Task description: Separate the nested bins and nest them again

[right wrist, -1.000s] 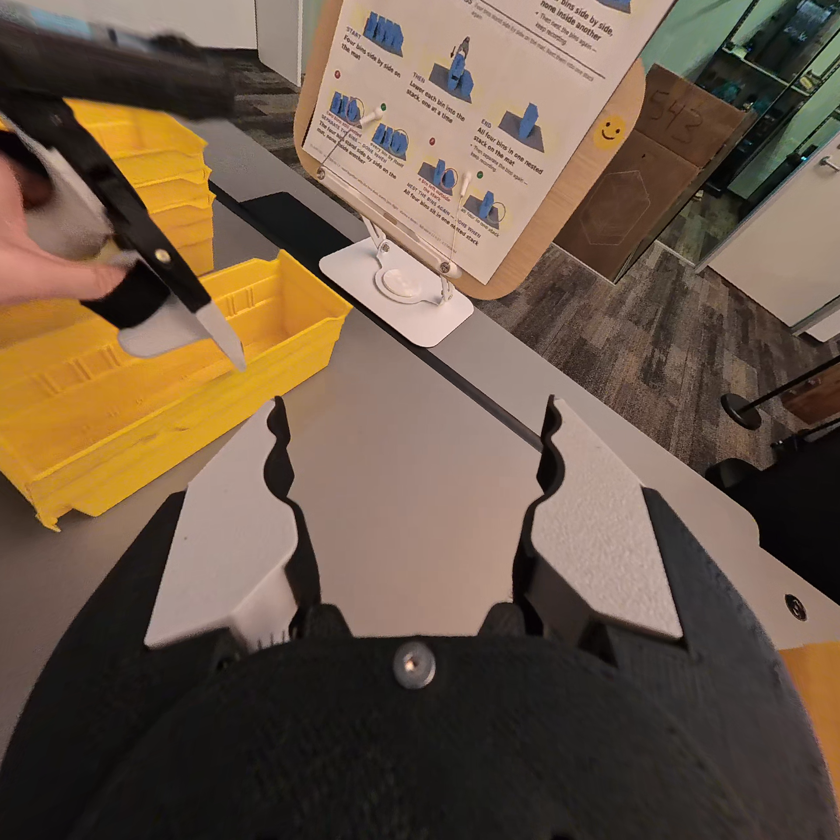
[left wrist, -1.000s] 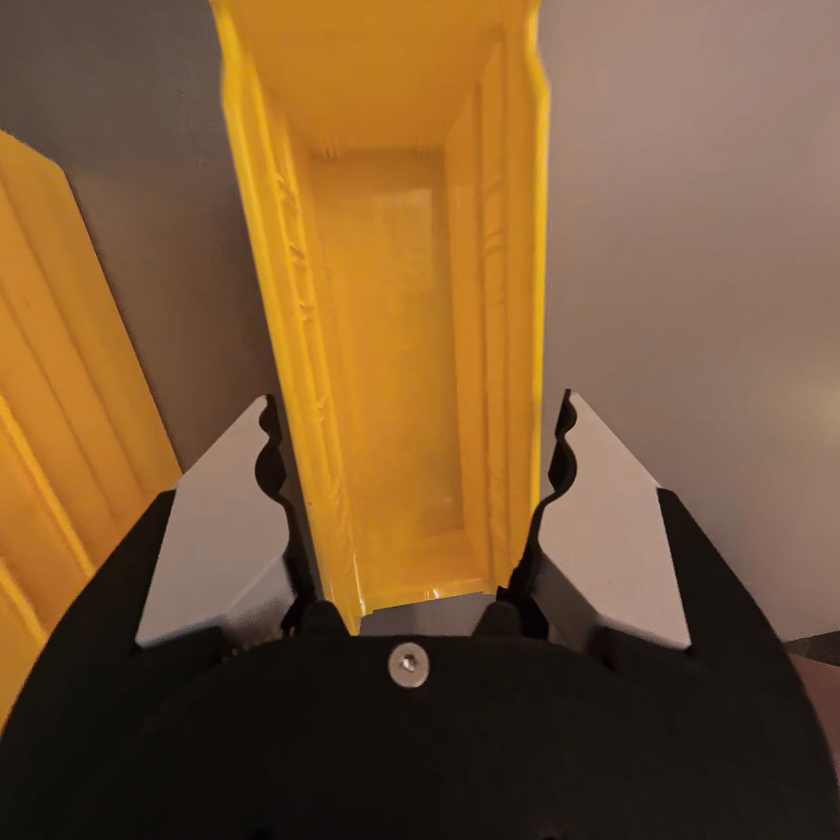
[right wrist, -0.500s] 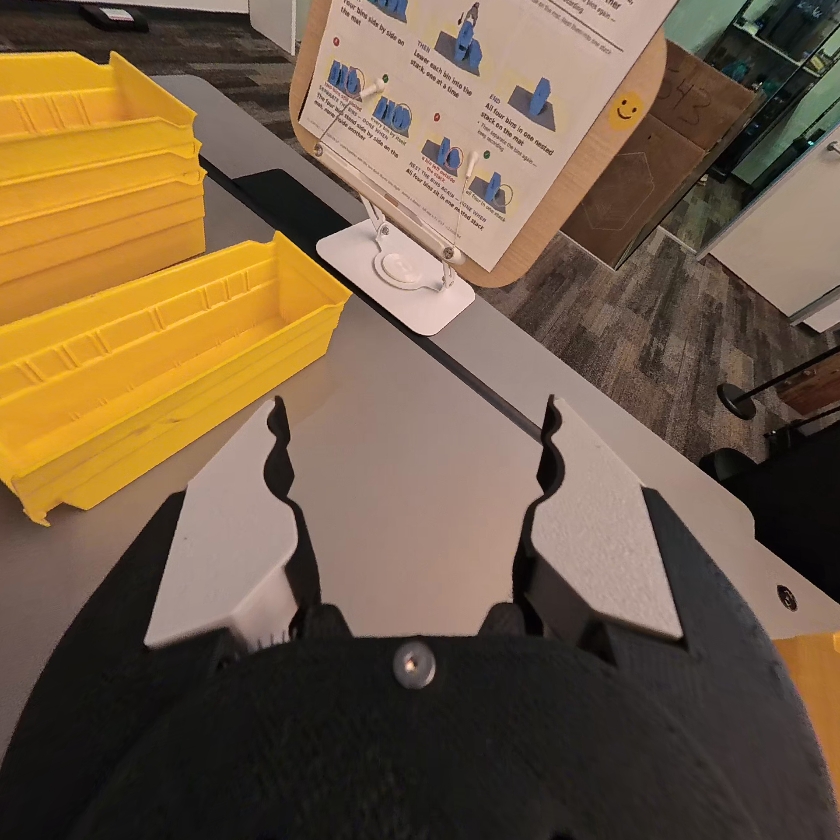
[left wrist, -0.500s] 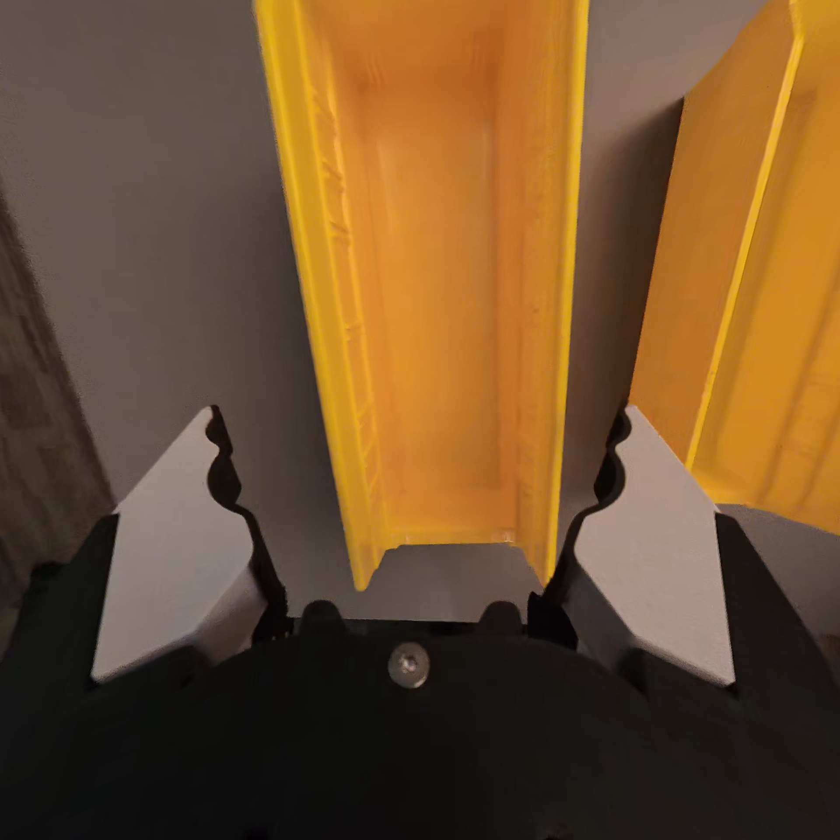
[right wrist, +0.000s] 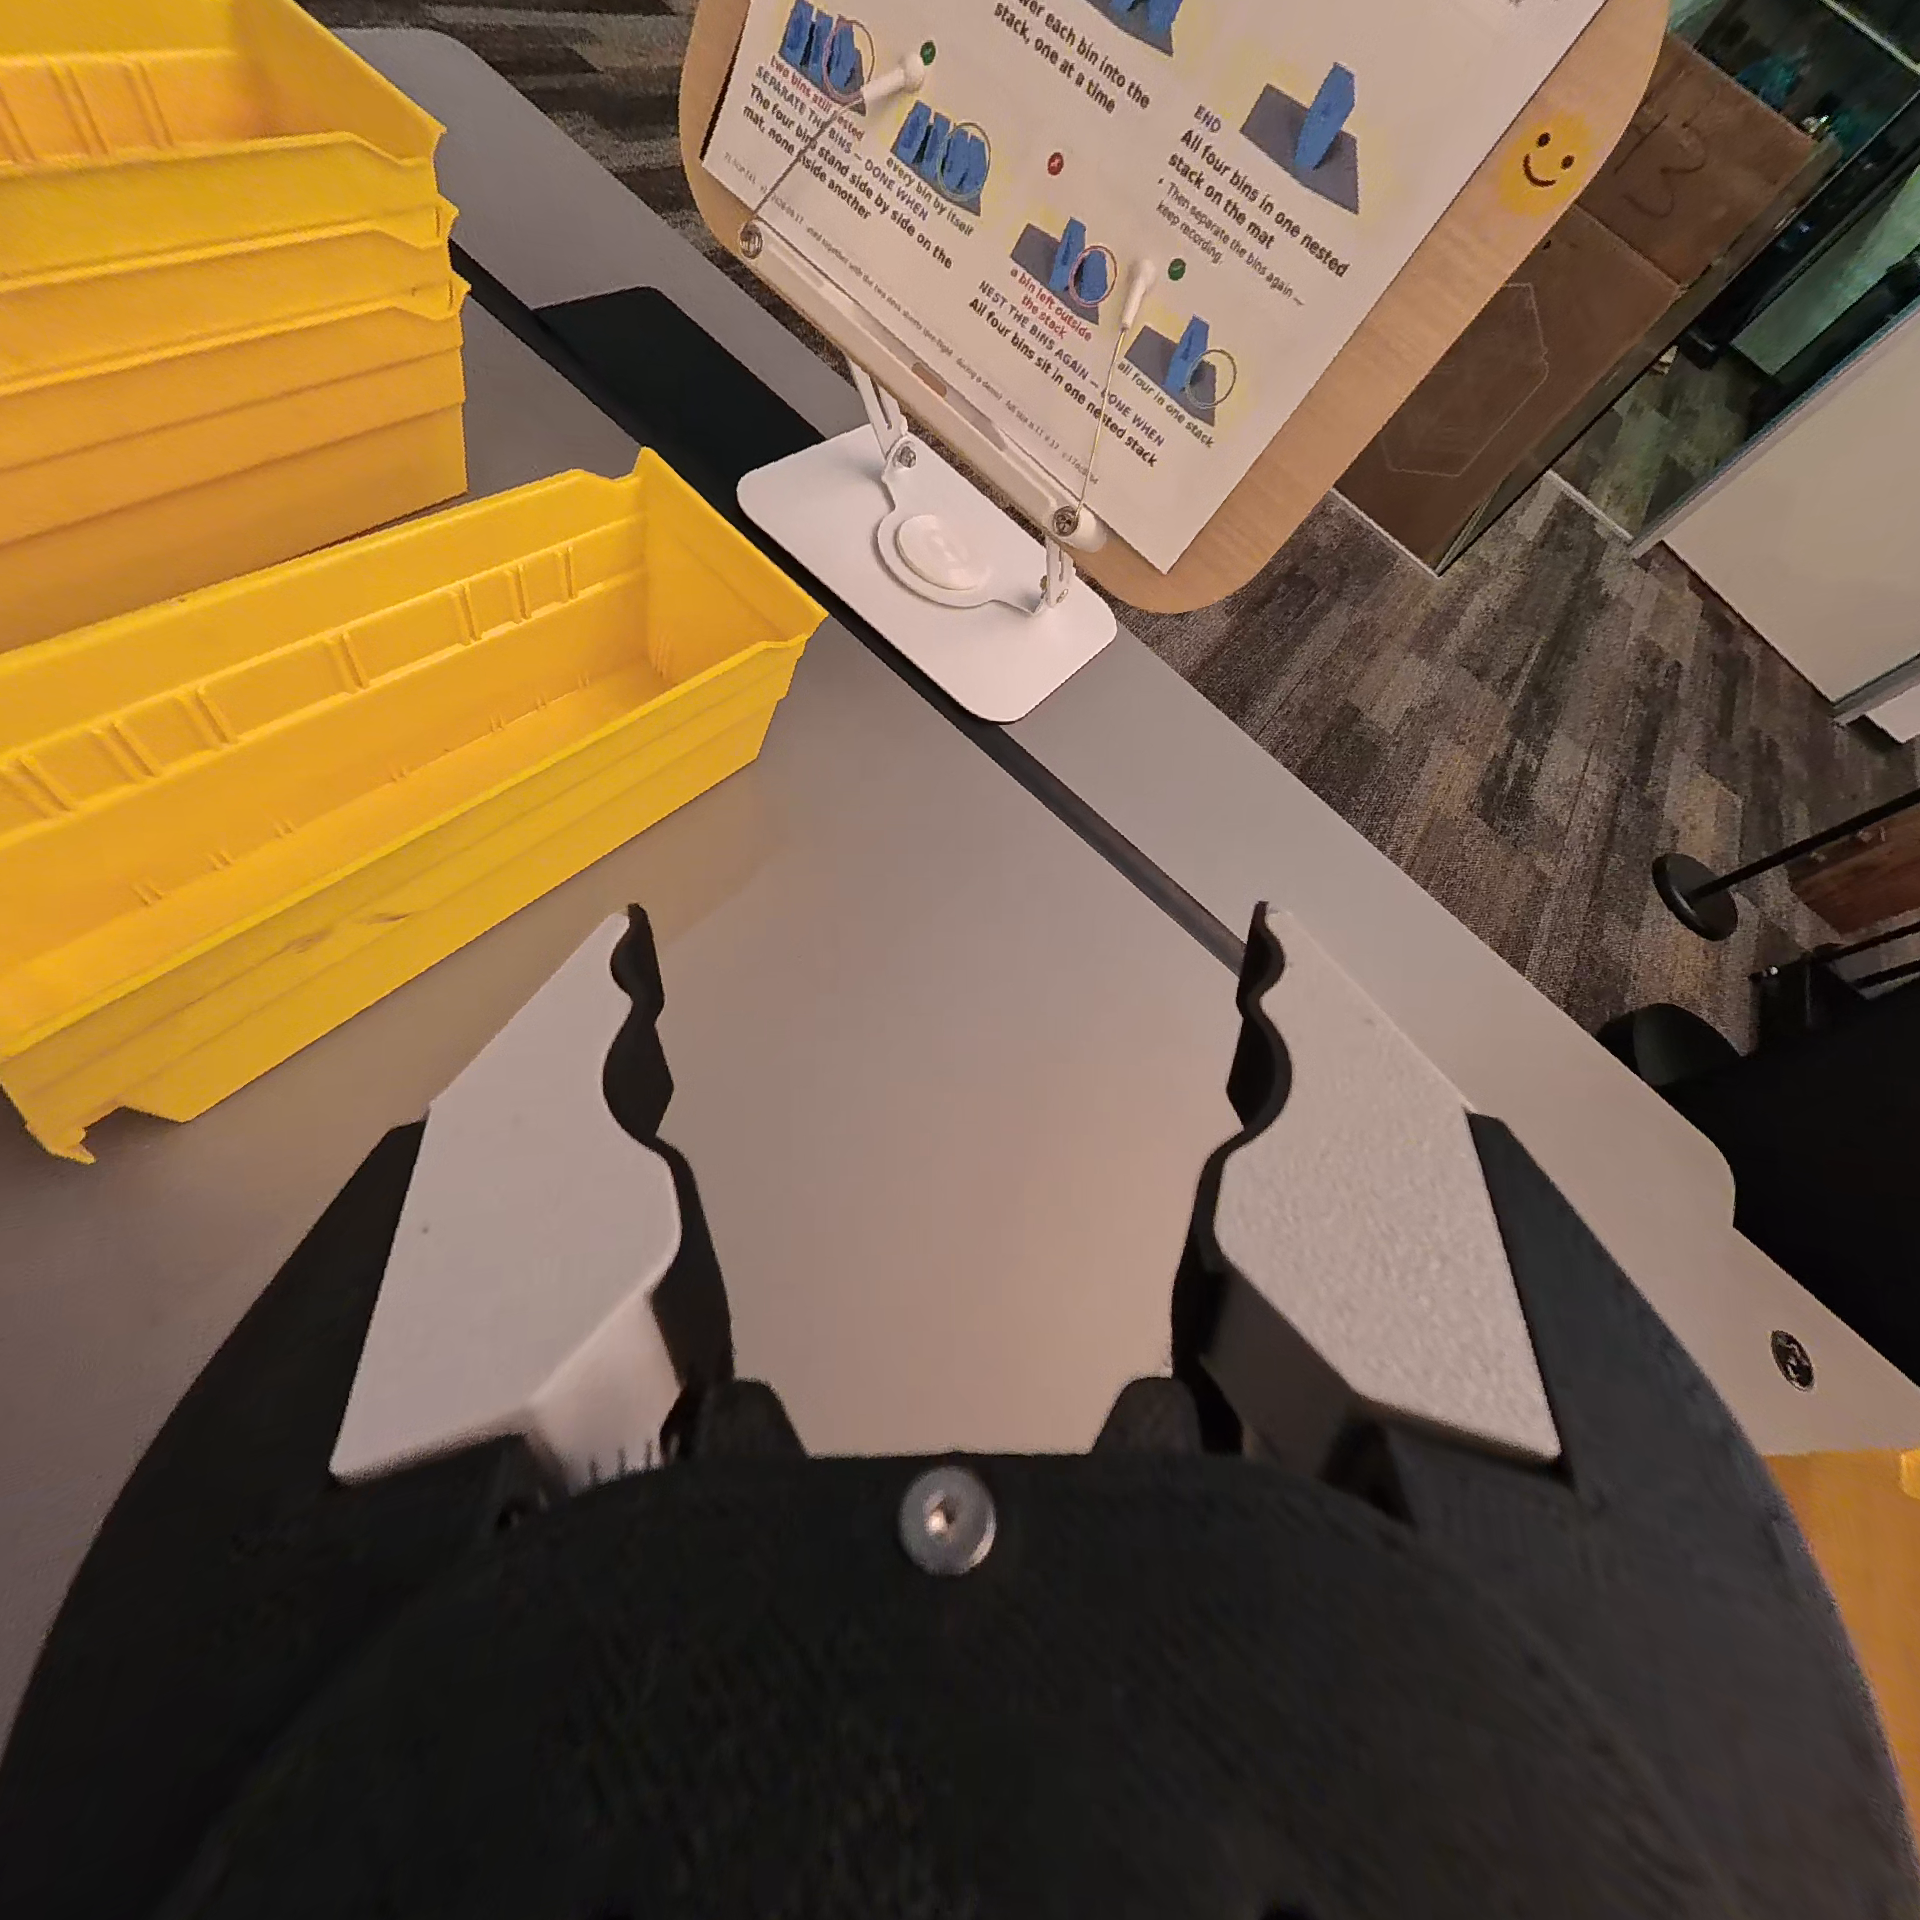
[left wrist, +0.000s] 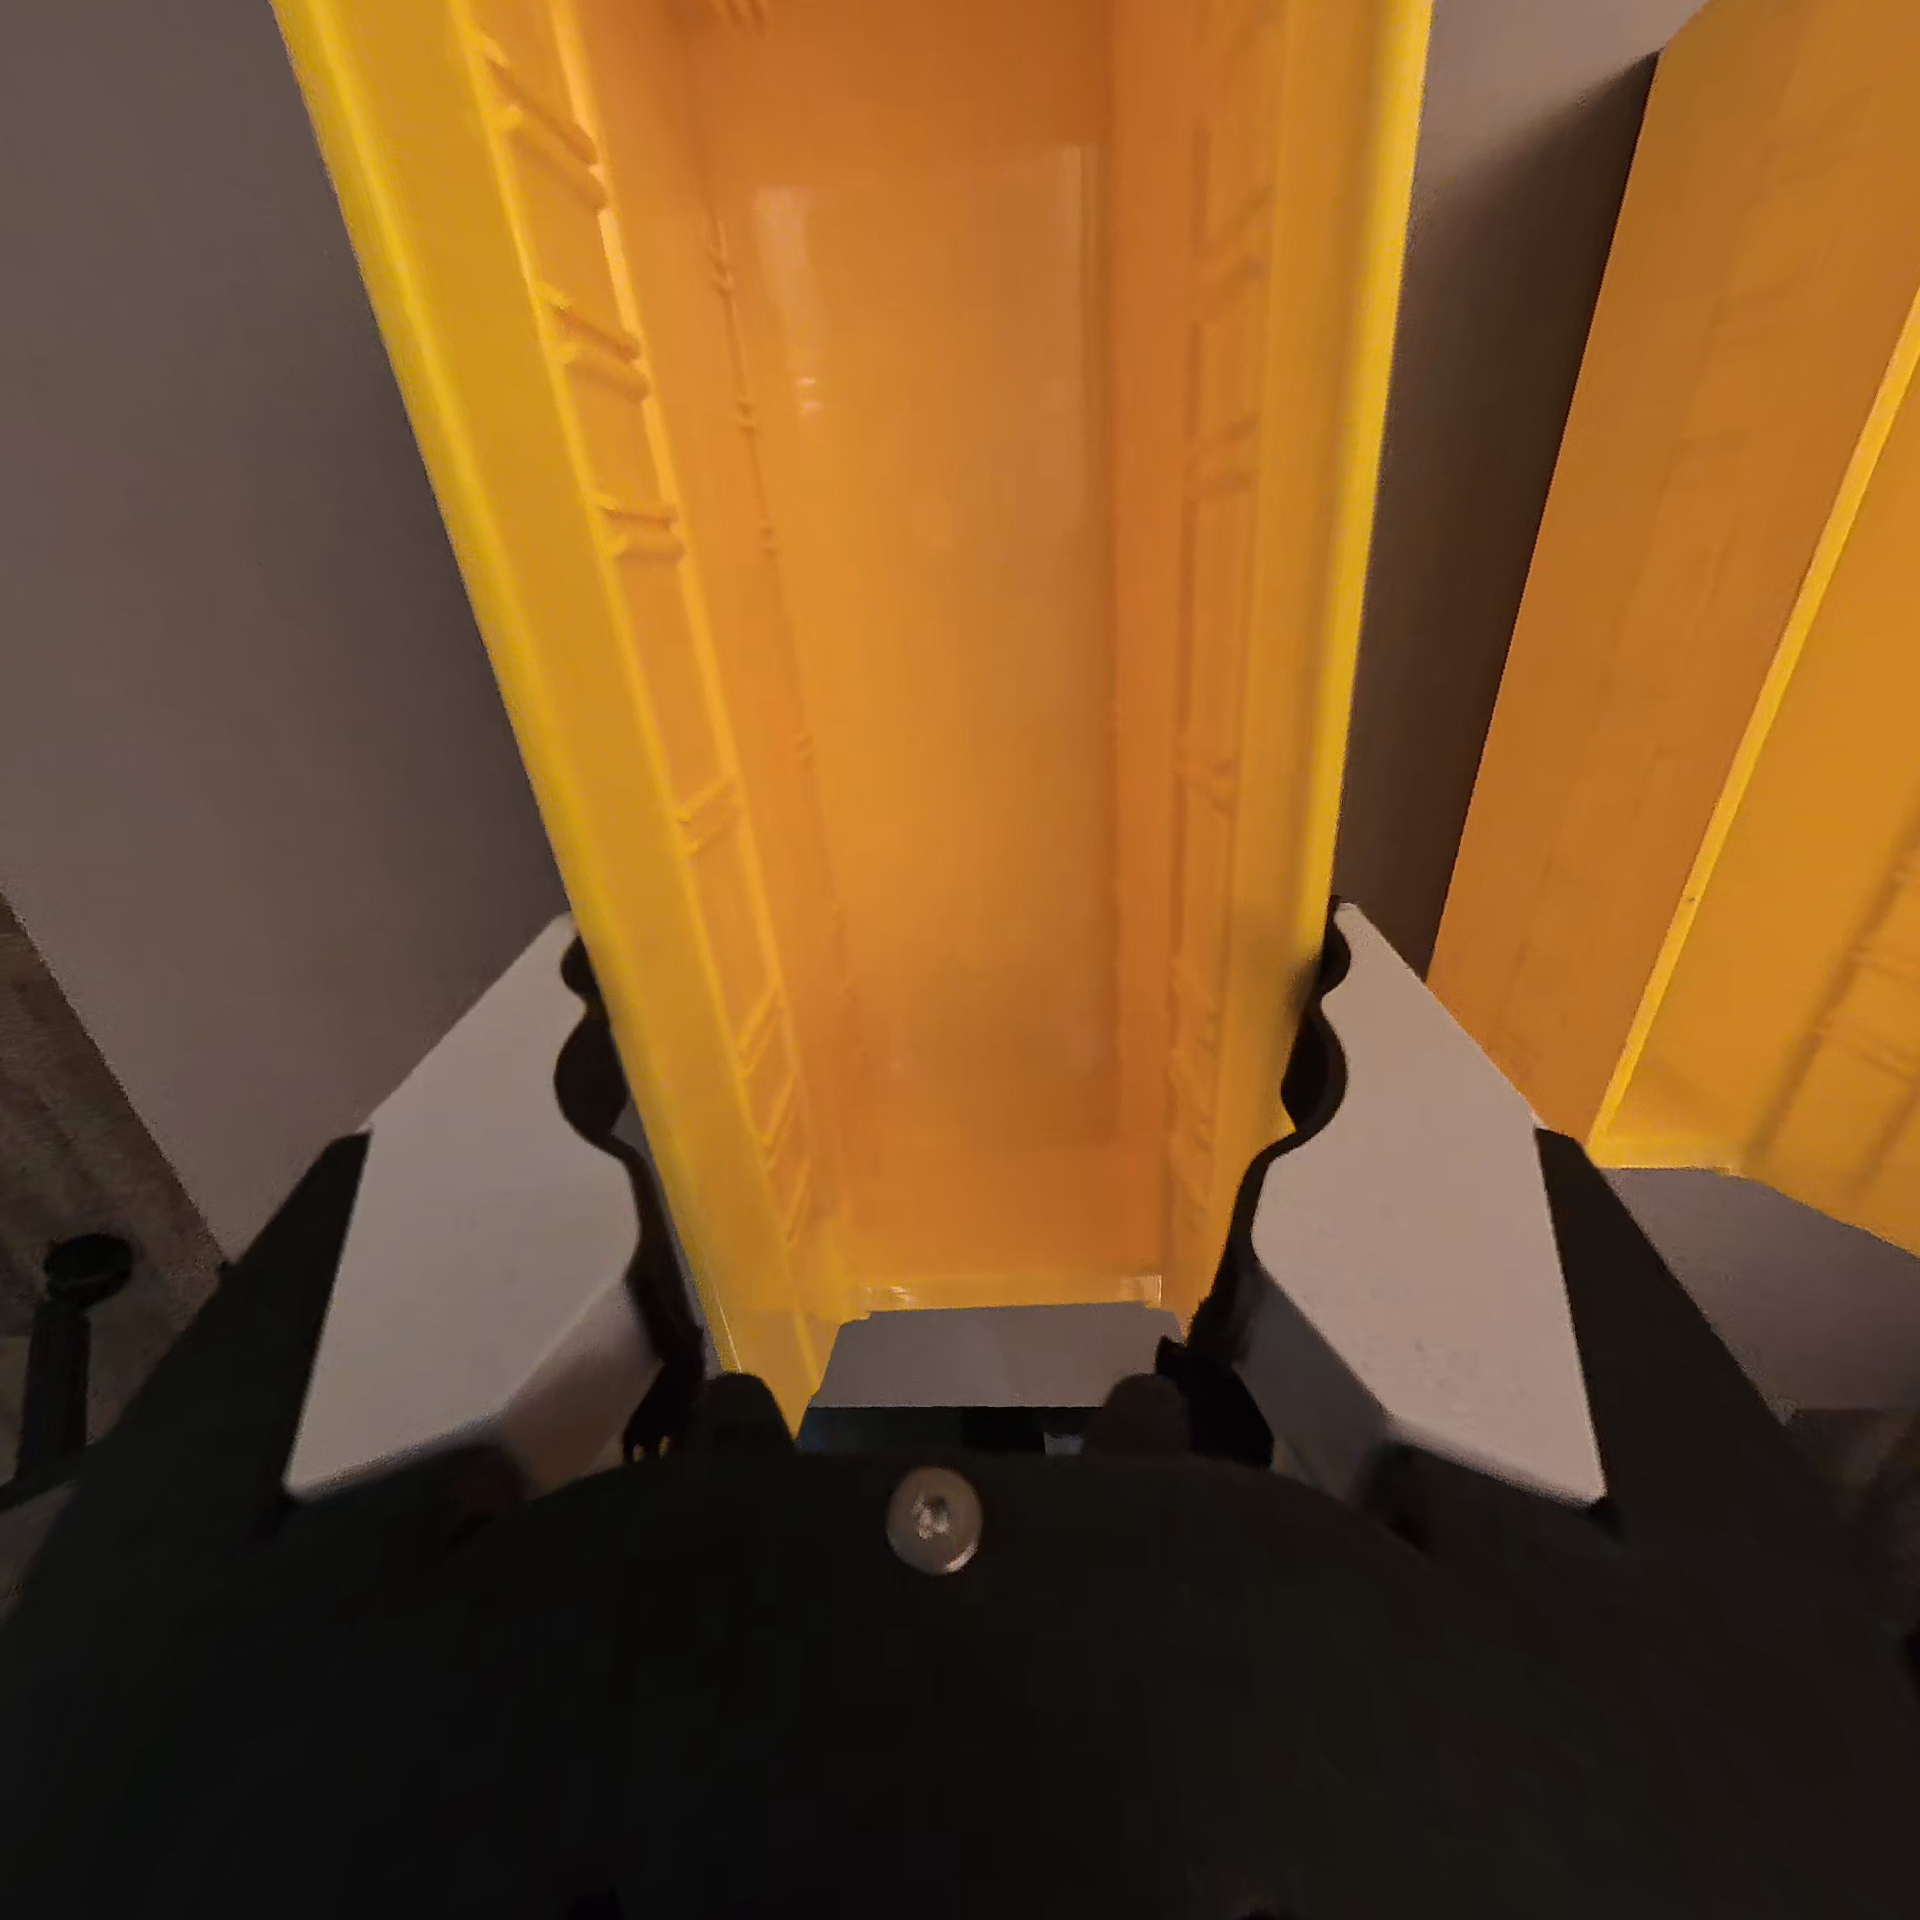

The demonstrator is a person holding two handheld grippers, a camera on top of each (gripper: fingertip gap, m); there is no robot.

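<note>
In the left wrist view a long yellow bin (left wrist: 935,623) runs away from me between my left gripper's (left wrist: 958,920) fingers. Both white pads press on its outer side walls near the near end, so the gripper is shut on it. A second yellow bin (left wrist: 1714,623) lies just to its right. In the right wrist view my right gripper (right wrist: 948,914) is open and empty above the grey table (right wrist: 935,1091). A single yellow bin (right wrist: 395,748) stands to its left, with a stack of nested yellow bins (right wrist: 208,343) behind it. The left gripper is outside this view.
An instruction board on a white stand (right wrist: 935,582) is at the table's far edge. A dark seam (right wrist: 1039,779) crosses the table. Carpeted floor lies beyond the right edge. A yellow piece (right wrist: 1849,1558) shows at the lower right corner.
My left gripper set the single bin down and let go, moved over another bin with its jaws wide, and has now closed on that bin's side walls. The right gripper stayed open.
</note>
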